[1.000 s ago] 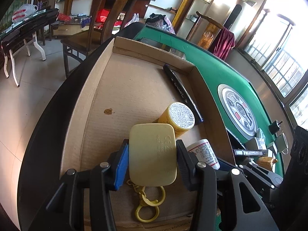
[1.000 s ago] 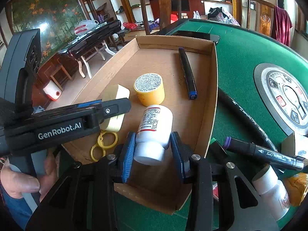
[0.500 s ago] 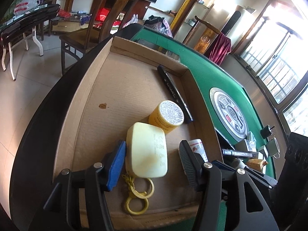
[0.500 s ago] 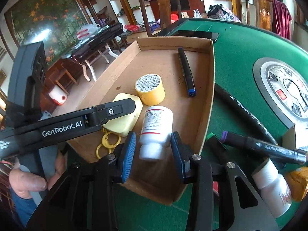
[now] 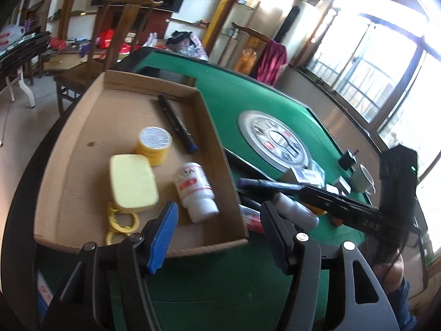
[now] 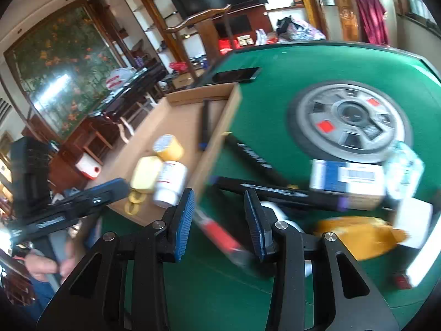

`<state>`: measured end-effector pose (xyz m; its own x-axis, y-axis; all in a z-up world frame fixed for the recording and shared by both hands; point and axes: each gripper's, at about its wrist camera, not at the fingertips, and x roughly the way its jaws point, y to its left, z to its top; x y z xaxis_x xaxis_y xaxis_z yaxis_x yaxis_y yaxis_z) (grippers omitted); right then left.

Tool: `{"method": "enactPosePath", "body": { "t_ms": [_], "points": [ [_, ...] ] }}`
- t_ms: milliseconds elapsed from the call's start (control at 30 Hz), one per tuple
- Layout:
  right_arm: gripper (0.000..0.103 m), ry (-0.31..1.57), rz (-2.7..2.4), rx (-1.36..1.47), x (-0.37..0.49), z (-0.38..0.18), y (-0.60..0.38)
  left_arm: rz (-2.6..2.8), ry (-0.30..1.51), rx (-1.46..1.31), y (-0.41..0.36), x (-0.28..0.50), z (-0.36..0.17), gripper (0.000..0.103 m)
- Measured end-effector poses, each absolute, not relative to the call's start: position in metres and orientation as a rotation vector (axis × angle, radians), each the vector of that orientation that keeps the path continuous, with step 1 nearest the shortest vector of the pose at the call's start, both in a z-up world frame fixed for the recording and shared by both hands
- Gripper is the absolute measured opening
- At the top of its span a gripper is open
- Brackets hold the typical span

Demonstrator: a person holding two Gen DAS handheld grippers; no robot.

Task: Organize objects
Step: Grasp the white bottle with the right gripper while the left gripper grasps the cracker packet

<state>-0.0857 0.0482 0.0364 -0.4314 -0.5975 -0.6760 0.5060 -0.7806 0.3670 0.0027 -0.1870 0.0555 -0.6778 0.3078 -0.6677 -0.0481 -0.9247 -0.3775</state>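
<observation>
Resting on the green table (image 5: 248, 93), the cardboard tray (image 5: 82, 143) holds the same contents as a second ago; both tools have since drawn back from it. The white bottle (image 5: 195, 190) and yellow case (image 5: 132, 184), then between the jaws, lie free in the tray. Left gripper (image 5: 217, 237): jaws opening, nothing between them. Right gripper (image 6: 219, 220): jaws apart, gripping nothing, over a blurred red pen (image 6: 220, 237).
</observation>
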Motion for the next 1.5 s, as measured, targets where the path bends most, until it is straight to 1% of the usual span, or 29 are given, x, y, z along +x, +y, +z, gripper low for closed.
{"method": "enactPosePath", "body": {
  "t_ms": [100,200,267,367,400,433,500,733,767,867,933,1000,1067,1100,1167,1233,1267,1333,1500],
  "points": [
    [0.038,-0.178,-2.188,1.165,-0.096,0.024,0.061,2.641,-0.43,-1.174,-0.168,0.0,0.052,0.062],
    [0.038,-0.157,-2.176,1.194,-0.097,0.014,0.062,2.618,-0.397,-1.196,-0.157,0.0,0.048,0.062],
    [0.038,-0.116,-2.166,1.207,-0.096,0.008,0.062,2.609,-0.387,-1.205,-0.153,0.001,0.046,0.062],
    [0.038,0.007,-2.177,1.223,-0.086,0.002,0.057,2.593,-0.361,-1.221,-0.148,0.003,0.043,0.062],
    [0.037,0.042,-2.178,1.231,-0.083,-0.001,0.055,2.595,-0.35,-1.219,-0.147,0.005,0.042,0.062],
    [0.034,0.08,-2.181,1.228,-0.078,-0.004,0.056,2.603,-0.334,-1.216,-0.145,0.006,0.043,0.062],
    [0.034,0.1,-2.211,1.218,-0.069,-0.004,0.062,2.604,-0.313,-1.213,-0.142,0.008,0.044,0.062],
    [0.034,-0.078,-2.253,1.213,-0.038,-0.007,0.111,2.52,-0.392,-1.197,-0.129,0.009,0.053,0.062],
    [0.034,-0.137,-2.252,1.178,-0.03,-0.004,0.123,2.495,-0.401,-1.202,-0.125,0.007,0.053,0.062],
    [0.034,-0.238,-2.261,1.122,-0.017,0.003,0.15,2.456,-0.382,-1.221,-0.105,0.002,0.056,0.062],
    [0.034,-0.291,-2.285,1.094,-0.01,0.007,0.168,2.441,-0.301,-1.212,-0.082,-0.001,0.061,0.063],
    [0.034,-0.316,-2.327,1.083,-0.008,0.01,0.188,2.411,-0.204,-1.212,-0.059,-0.005,0.062,0.066],
    [0.034,-0.344,-2.391,1.082,-0.007,0.011,0.206,2.386,-0.116,-1.214,-0.034,-0.008,0.059,0.073],
    [0.034,-0.369,-2.406,1.09,-0.009,0.009,0.214,2.375,-0.075,-1.218,-0.02,-0.011,0.056,0.075],
    [0.034,-0.437,-2.428,1.111,-0.012,0.002,0.23,2.352,0.006,-1.222,0.003,-0.014,0.051,0.075],
    [0.034,-0.45,-2.446,1.123,-0.014,-0.004,0.237,2.359,0.137,-1.226,0.028,-0.019,0.045,0.076],
    [0.034,-0.502,-2.414,1.137,-0.016,-0.008,0.242,2.37,0.185,-1.227,0.034,-0.021,0.043,0.076],
    [0.034,-0.514,-2.409,1.119,-0.017,-0.007,0.245,2.384,0.289,-1.23,0.052,-0.026,0.037,0.076],
    [0.034,-0.484,-2.408,1.121,-0.016,-0.006,0.24,2.387,0.364,-1.27,0.071,-0.045,0.021,0.076]
  ]
}}
